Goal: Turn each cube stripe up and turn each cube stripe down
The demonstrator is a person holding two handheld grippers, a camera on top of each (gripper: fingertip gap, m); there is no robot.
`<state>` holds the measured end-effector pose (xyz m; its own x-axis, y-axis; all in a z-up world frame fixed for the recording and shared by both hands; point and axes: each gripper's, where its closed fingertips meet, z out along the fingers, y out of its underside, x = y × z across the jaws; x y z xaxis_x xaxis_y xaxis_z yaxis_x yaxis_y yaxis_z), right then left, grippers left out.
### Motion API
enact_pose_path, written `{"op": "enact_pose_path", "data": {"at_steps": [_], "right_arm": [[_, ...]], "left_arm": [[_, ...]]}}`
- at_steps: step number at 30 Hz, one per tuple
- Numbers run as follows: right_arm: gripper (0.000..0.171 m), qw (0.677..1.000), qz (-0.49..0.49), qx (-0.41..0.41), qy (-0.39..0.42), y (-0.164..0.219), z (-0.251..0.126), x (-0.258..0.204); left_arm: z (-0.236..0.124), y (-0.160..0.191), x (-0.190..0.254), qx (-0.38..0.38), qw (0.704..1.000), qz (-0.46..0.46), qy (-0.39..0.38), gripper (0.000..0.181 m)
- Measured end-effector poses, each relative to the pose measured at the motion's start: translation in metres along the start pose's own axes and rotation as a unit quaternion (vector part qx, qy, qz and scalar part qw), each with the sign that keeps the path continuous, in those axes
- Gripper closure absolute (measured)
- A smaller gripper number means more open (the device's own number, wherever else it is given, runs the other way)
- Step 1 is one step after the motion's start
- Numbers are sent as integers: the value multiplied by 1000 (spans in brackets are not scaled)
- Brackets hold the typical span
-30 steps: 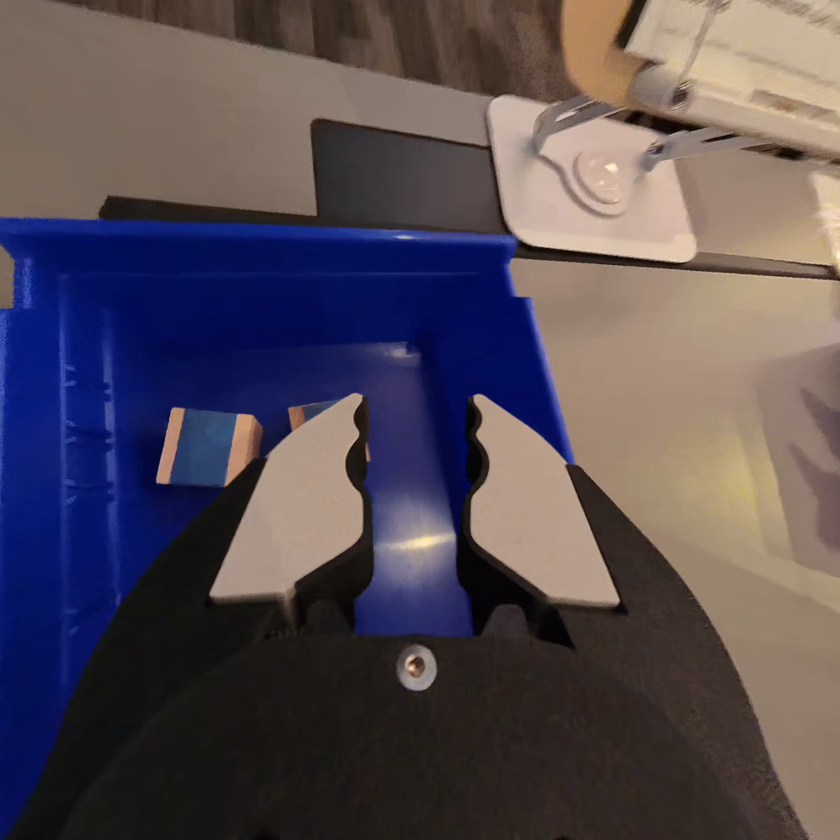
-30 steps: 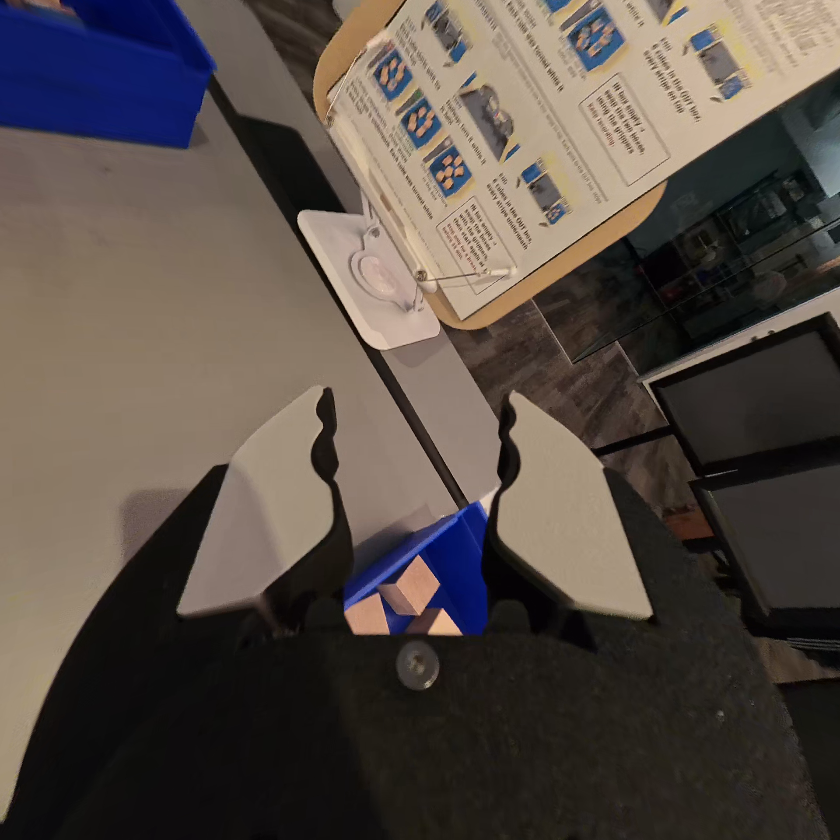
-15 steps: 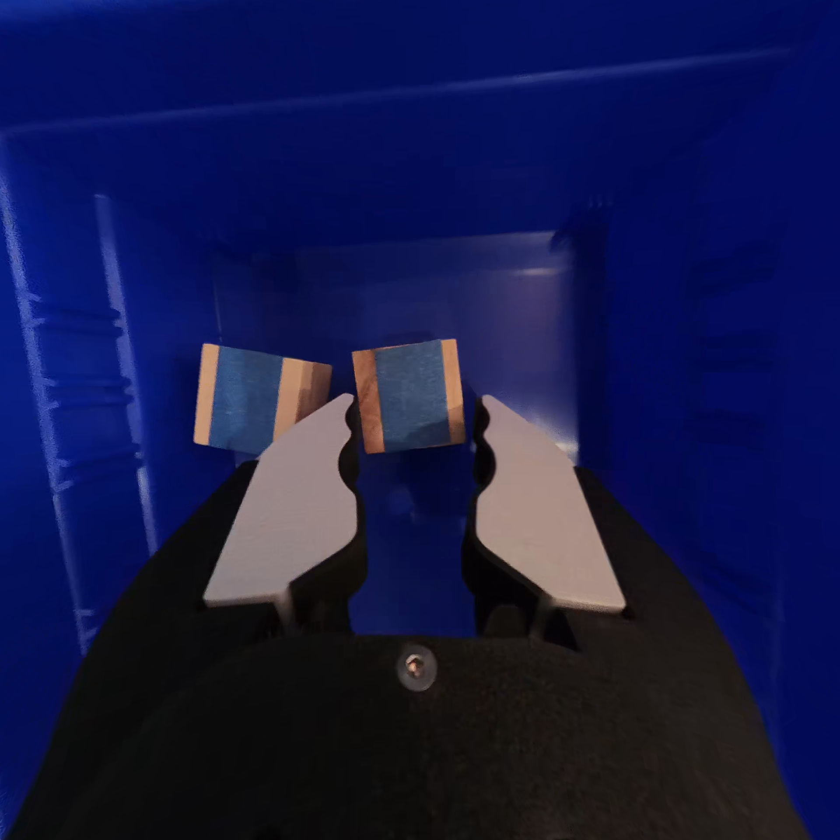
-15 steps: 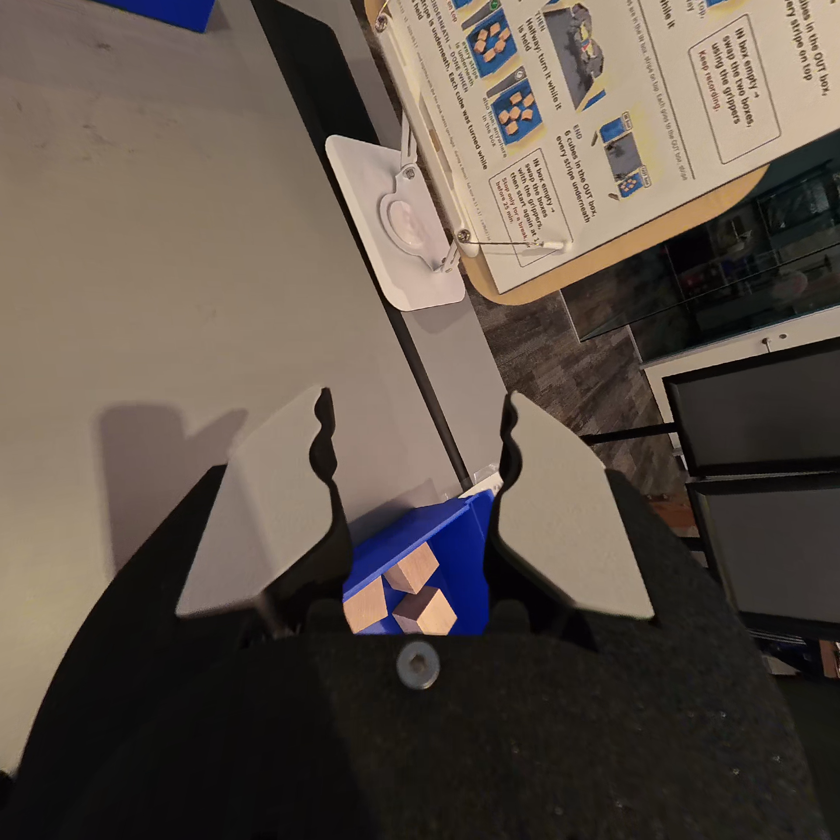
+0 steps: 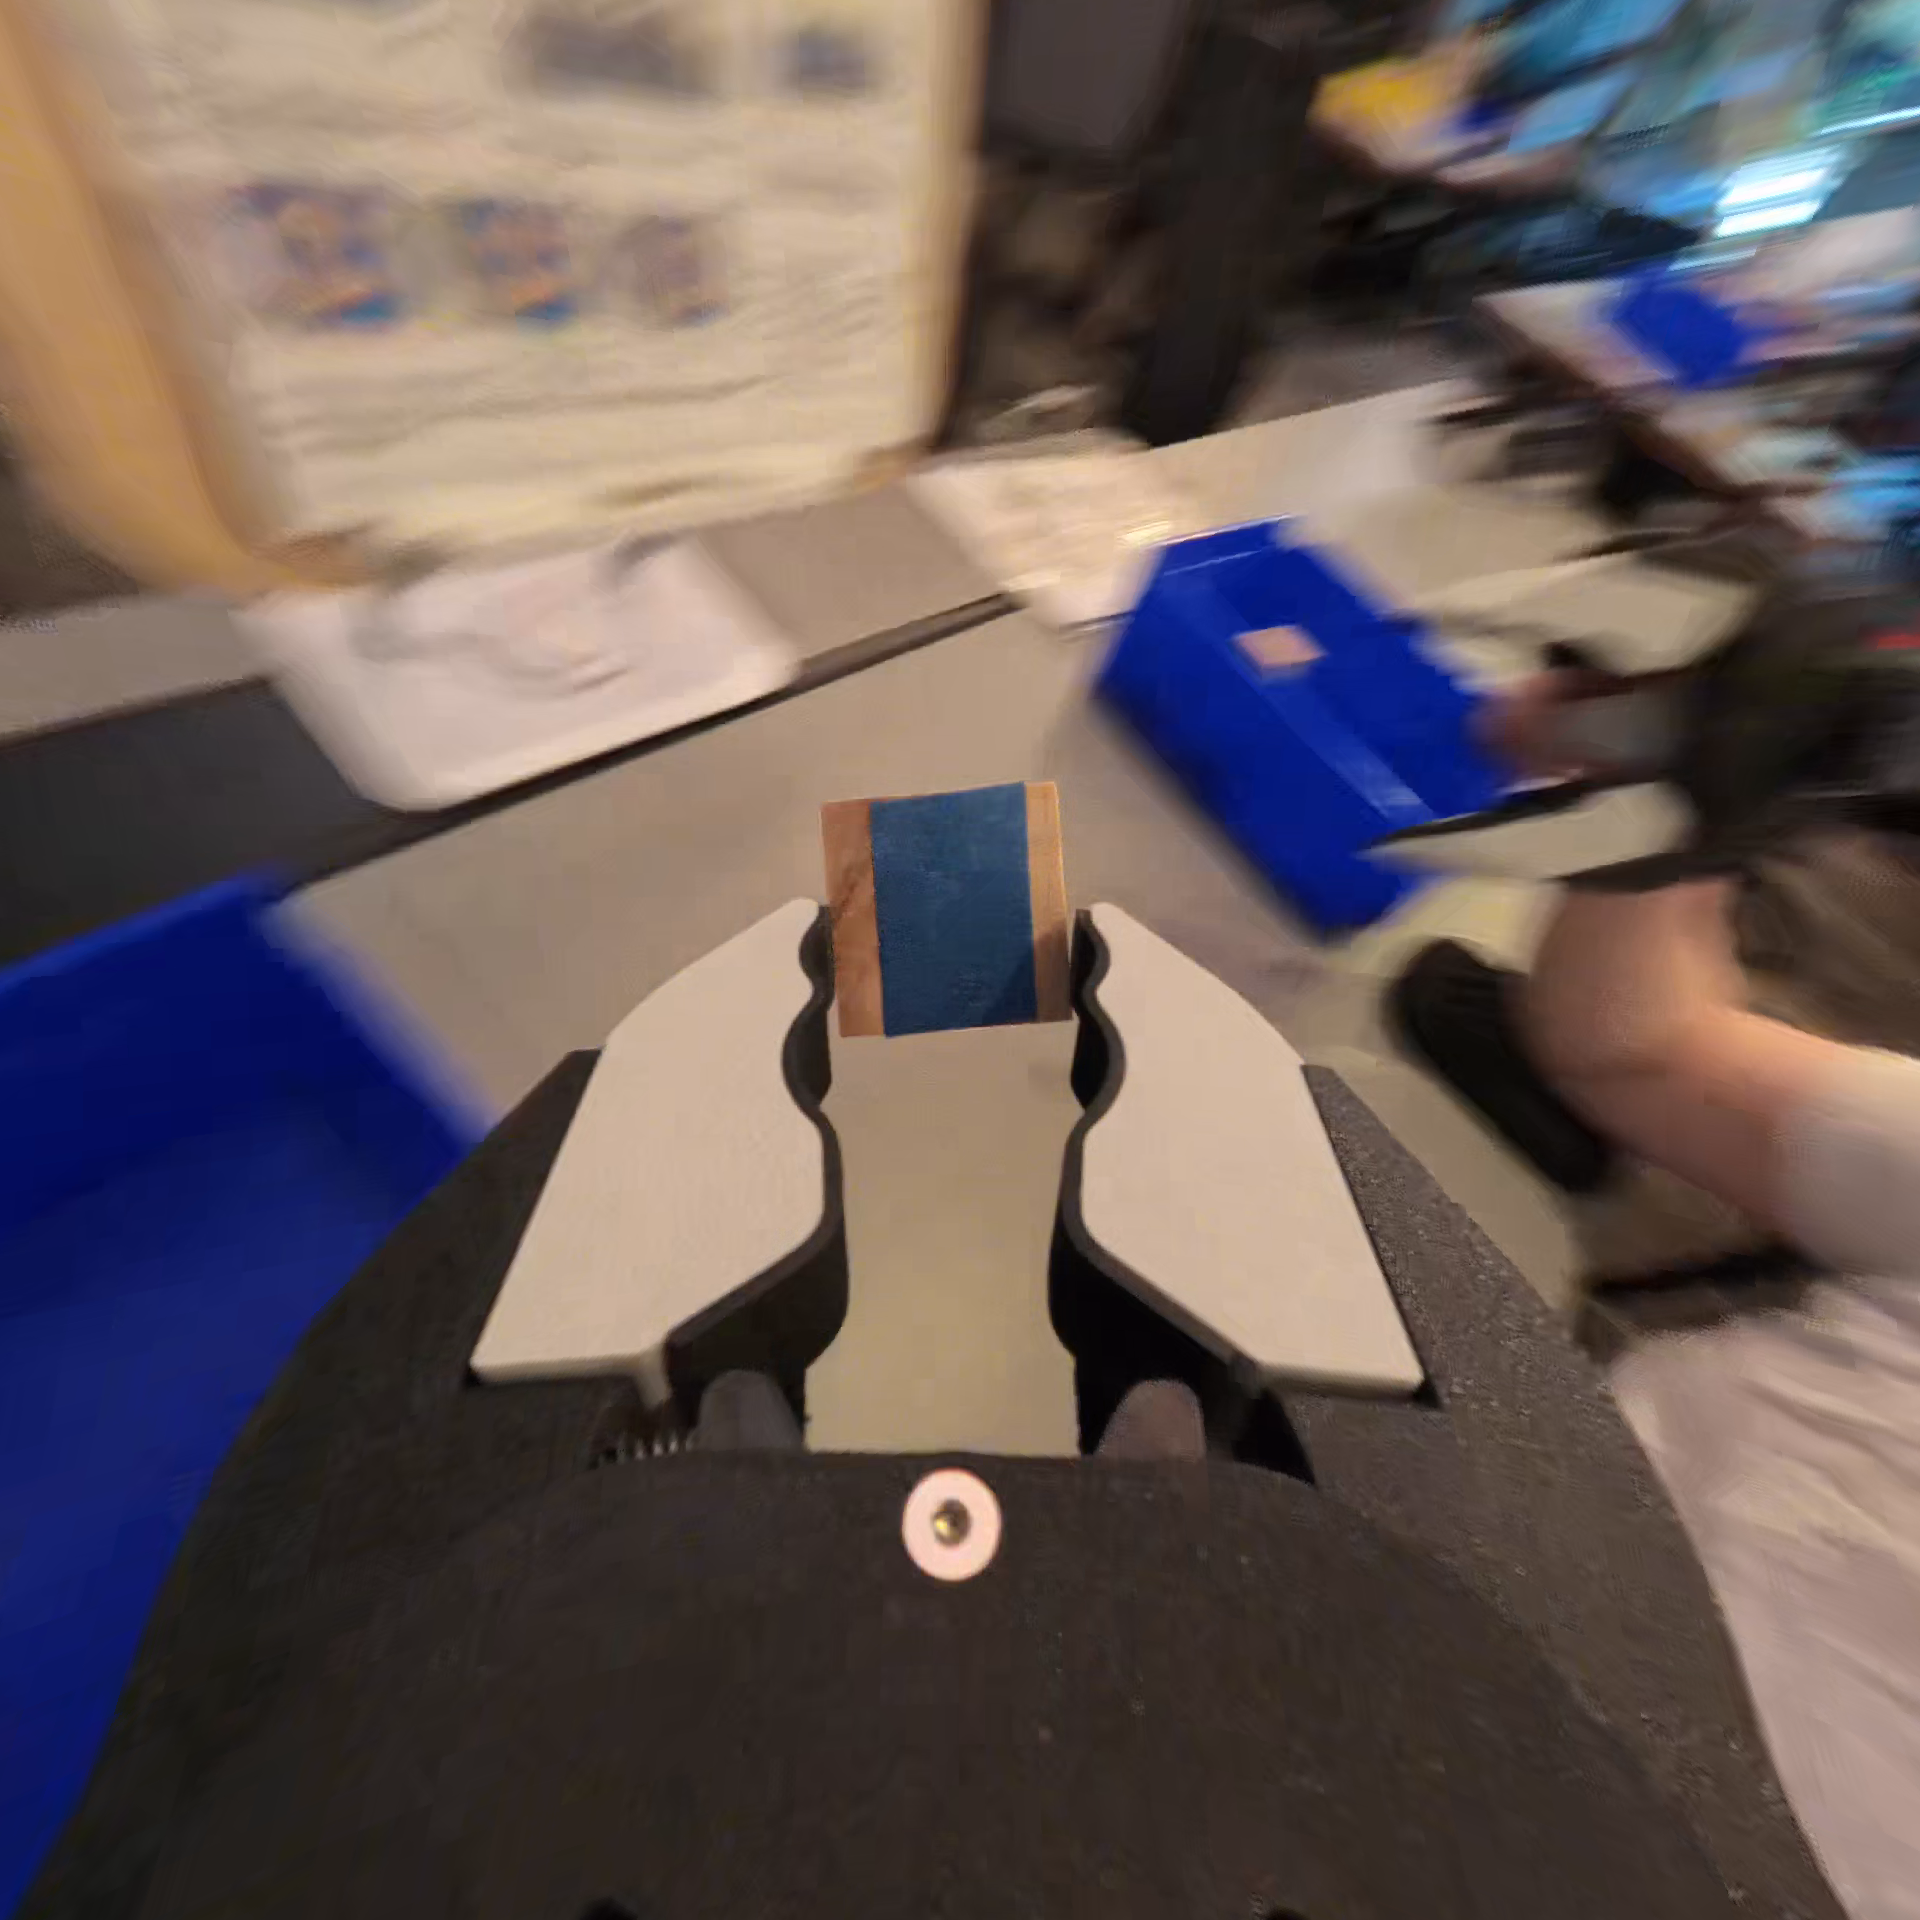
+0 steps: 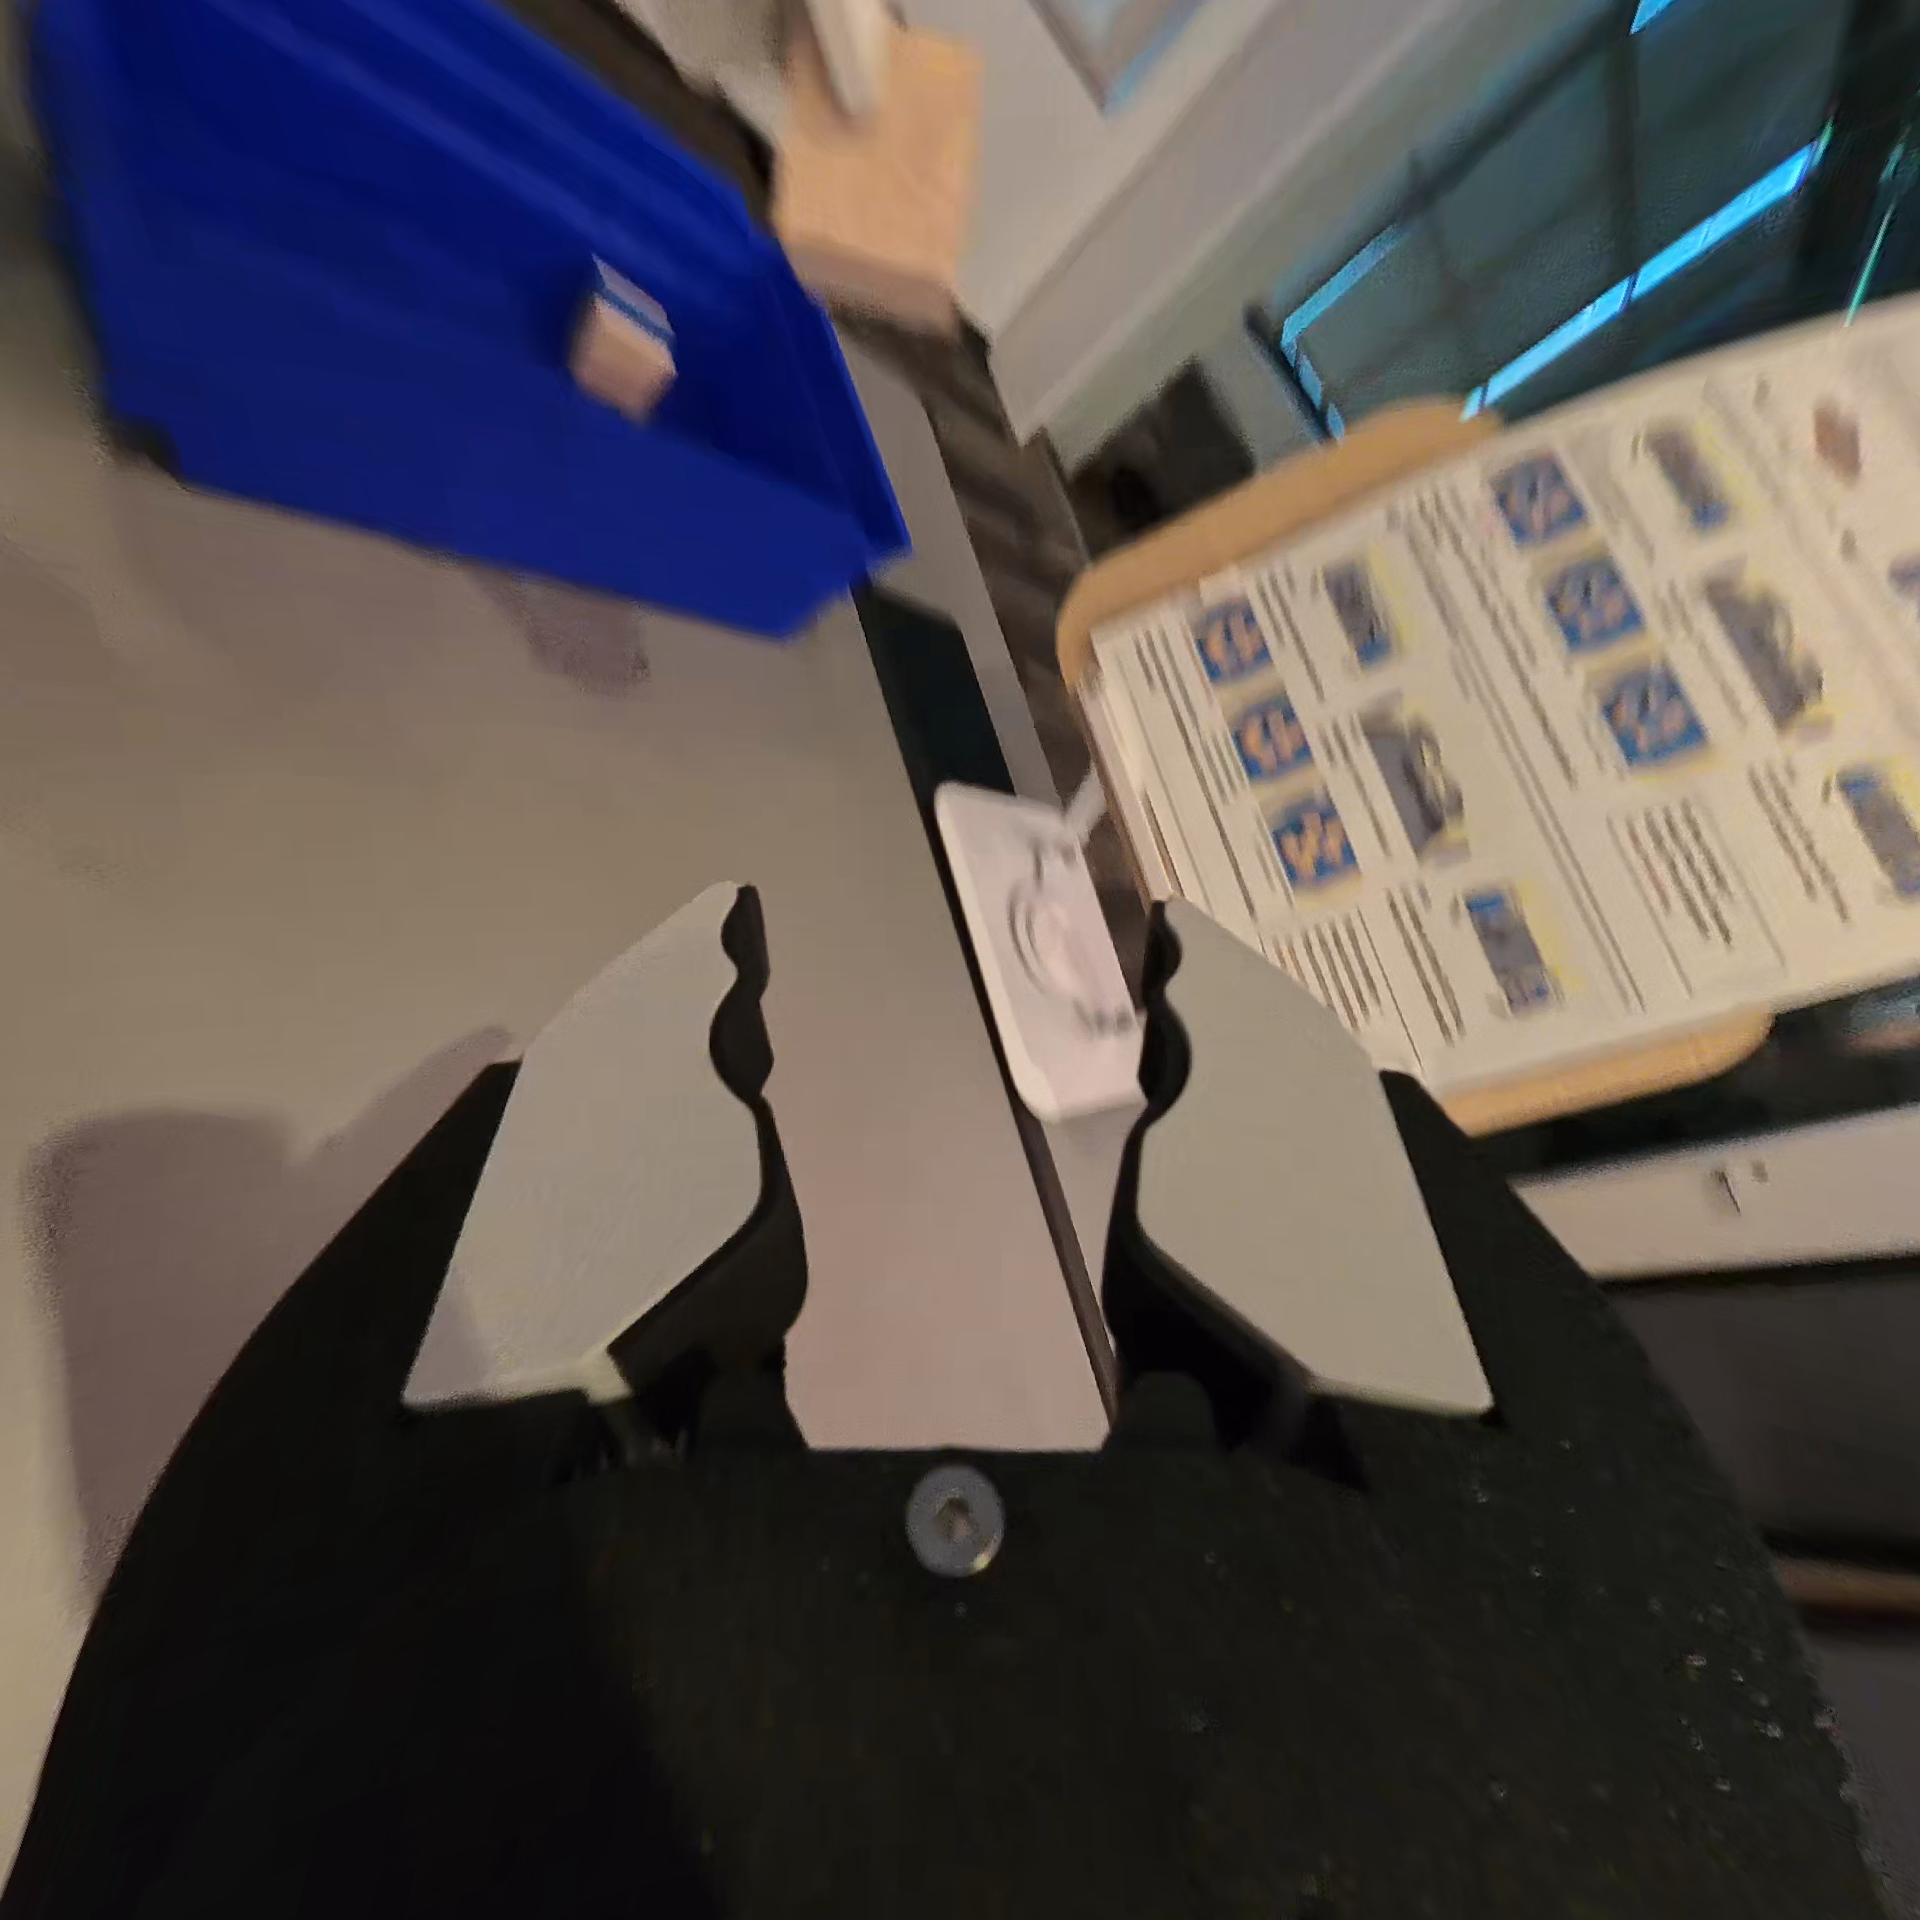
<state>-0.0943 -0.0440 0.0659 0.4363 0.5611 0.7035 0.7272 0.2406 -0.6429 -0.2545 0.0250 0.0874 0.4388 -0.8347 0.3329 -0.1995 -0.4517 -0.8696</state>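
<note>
My left gripper (image 5: 948, 925) is shut on a wooden cube (image 5: 948, 920) with a blue stripe and holds it in the air above the grey table (image 5: 623, 935). The striped face is turned toward the camera. A blue bin (image 5: 156, 1091) is at the left. A second blue bin (image 5: 1299, 748) stands farther right with one cube (image 5: 1278, 649) in it. My right gripper (image 6: 951, 935) is open and empty above the table. It faces a blue bin (image 6: 416, 312); a blurred striped cube (image 6: 620, 338) shows against that bin.
A printed instruction board (image 6: 1558, 727) on a white stand base (image 6: 1049, 966) stands at the table's far edge; the left wrist view shows it too (image 5: 520, 260). A person's forearm (image 5: 1662, 1060) and a dark blurred gripper body (image 5: 1808, 727) are at the right.
My left gripper shut on the right-hand cube in the bin, lifted it out and swung it over the table. My right gripper turned away from its bin of cubes toward the other bin.
</note>
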Motion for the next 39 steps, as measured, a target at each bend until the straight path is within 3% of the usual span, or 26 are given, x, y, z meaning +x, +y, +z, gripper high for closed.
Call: {"op": "enact_pose_path", "data": {"at_steps": [2, 4, 9, 11, 16, 21, 28, 30, 33, 36, 39], "right_arm": [[101, 998, 6, 56, 11, -30, 5, -19], [100, 994, 26, 99, 33, -47, 7, -29], [114, 975, 81, 168, 122, -55, -8, -9], [120, 973, 81, 175, 127, -55, -12, -5], [112, 969, 35, 184, 163, -58, -20, 4], [124, 970, -21, 195, 145, -62, -21, -7], [125, 988, 7, 148, 34, -48, -31, 4], [124, 996, -1, 82, 44, -21, -52, 36], [125, 994, 60, -95, 9, 75, -100, 73], [125, 962, 125, -244, 13, 193, -141, 93], [125, 919, 206, -330, -58, 292, -153, 71]], "left_arm": [[12, -12, 70, 31, 990, 21, 139, 138], [25, -12, 111, 36, 974, 8, 225, 138], [55, -1, 151, 16, 944, -43, 326, 139], [55, -3, 154, 21, 936, -65, 345, 139], [62, 3, 151, 7, 943, -55, 330, 139], [66, 12, 159, -17, 937, -48, 346, 139], [67, 15, 158, -39, 927, -72, 366, 138], [61, 11, 155, -28, 929, -67, 363, 137], [53, 10, 149, -29, 940, -39, 338, 139], [46, 13, 149, -38, 943, -16, 330, 141], [46, 16, 149, -47, 942, -13, 331, 142]]}}
